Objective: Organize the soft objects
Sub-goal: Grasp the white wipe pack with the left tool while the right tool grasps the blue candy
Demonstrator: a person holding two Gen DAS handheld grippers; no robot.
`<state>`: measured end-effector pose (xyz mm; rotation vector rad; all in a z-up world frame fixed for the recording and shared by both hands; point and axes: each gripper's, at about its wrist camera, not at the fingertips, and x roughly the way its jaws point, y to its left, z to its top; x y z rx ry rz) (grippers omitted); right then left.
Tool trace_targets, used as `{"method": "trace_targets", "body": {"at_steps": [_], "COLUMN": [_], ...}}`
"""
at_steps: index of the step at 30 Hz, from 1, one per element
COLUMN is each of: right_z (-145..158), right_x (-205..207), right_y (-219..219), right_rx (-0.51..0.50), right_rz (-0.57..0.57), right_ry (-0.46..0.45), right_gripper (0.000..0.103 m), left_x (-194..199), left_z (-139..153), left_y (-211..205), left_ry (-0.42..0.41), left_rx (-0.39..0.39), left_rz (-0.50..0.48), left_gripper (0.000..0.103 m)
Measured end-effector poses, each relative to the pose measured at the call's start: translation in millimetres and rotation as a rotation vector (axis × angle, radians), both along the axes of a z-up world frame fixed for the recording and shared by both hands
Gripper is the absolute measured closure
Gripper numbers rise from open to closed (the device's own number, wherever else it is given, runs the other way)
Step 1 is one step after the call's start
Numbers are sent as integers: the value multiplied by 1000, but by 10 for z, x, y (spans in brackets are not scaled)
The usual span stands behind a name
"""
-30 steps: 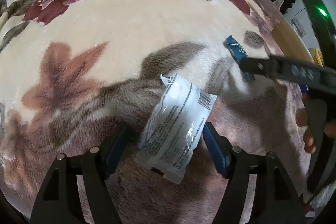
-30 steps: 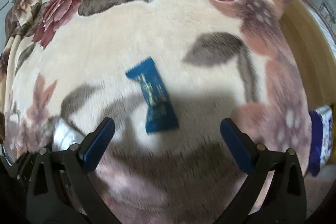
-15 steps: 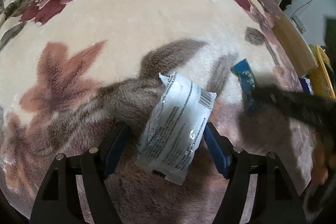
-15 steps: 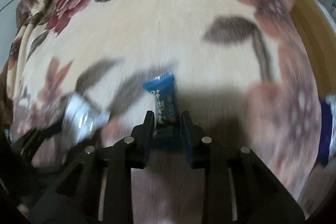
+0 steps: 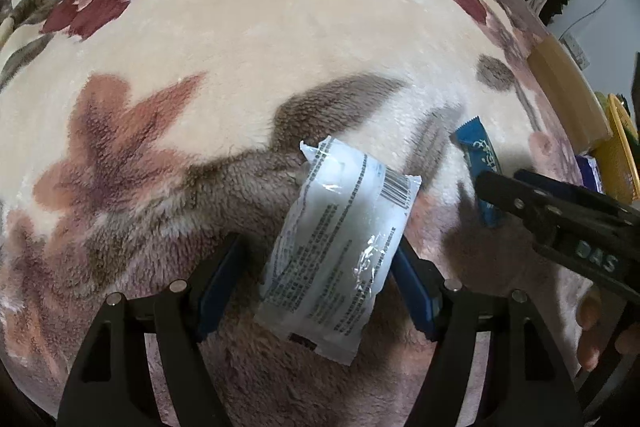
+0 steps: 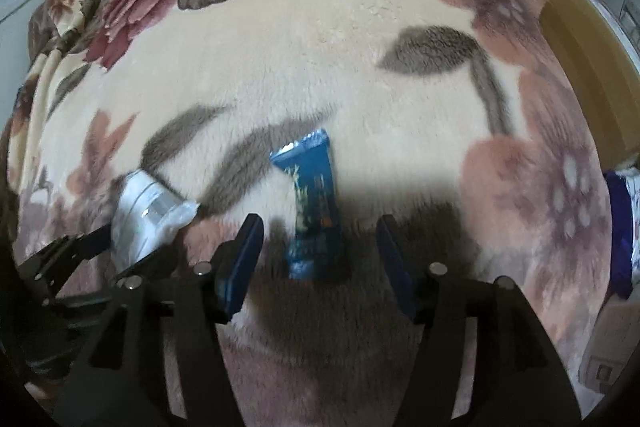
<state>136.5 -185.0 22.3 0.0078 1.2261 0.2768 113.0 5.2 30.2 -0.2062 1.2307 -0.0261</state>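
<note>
Both hand-held grippers point steeply down at a plush floral blanket (image 5: 248,67) that fills each view. Across the bottom of the left wrist view, the left gripper (image 5: 320,279) has its 2 blue pads spread on either side of a clear plastic packet (image 5: 340,247) printed with text and a barcode; the packet lies tilted in the lower centre, its right edge touching or nearly touching the right pad, while a gap shows at the left pad, so I read this as bracketing, not a firm pinch. In the right wrist view, the right gripper (image 6: 320,259) has its jaws opening, and a slim blue snack wrapper (image 6: 314,203) lies on the blanket between them, lower centre, with clear space to each pad, so nothing is held there. The same wrapper shows at the right of the left view, just beyond the packet, with the right gripper's black finger crossing its lower end. At the far right edge sit a yellow basket (image 5: 622,155) and a wooden bed rail (image 5: 568,95). To do this step well, I would centre each item between the pads, press slightly into the pile so the lower edges are caught, and close gently, since both wrappers look slippery and crushable.
</note>
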Motion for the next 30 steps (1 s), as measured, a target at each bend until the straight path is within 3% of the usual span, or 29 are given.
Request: {"method": "trace_targets", "body": {"at_steps": [5,7,8,13,16,30], "right_z": [-108,-130,-128,-39,-7,163], "right_x": [70,65,48,-133,-283,-822], "right_y": [94,116,108,17,-3,-222], "right_rx": [-10,-18,-11,22,22,25], "right_rz": [18,32,35,32,37,-35], "right_ry": [3,10,12,13,27,40], "right_gripper": [48,76,80,80,80,80], "left_x": [4,7,12,-26,-93,-546], "left_z": [-32,-42,-44,-6,57,288], "left_y": [-14,-8,-8,41,86,-191], "left_ry": [7,14,18,23,16,19], "left_rx": [-1,-2,0,-2,-26,20], "left_rz": [-1,3,4,33,55,26], "left_gripper": [29,30,36,52,52,52]}}
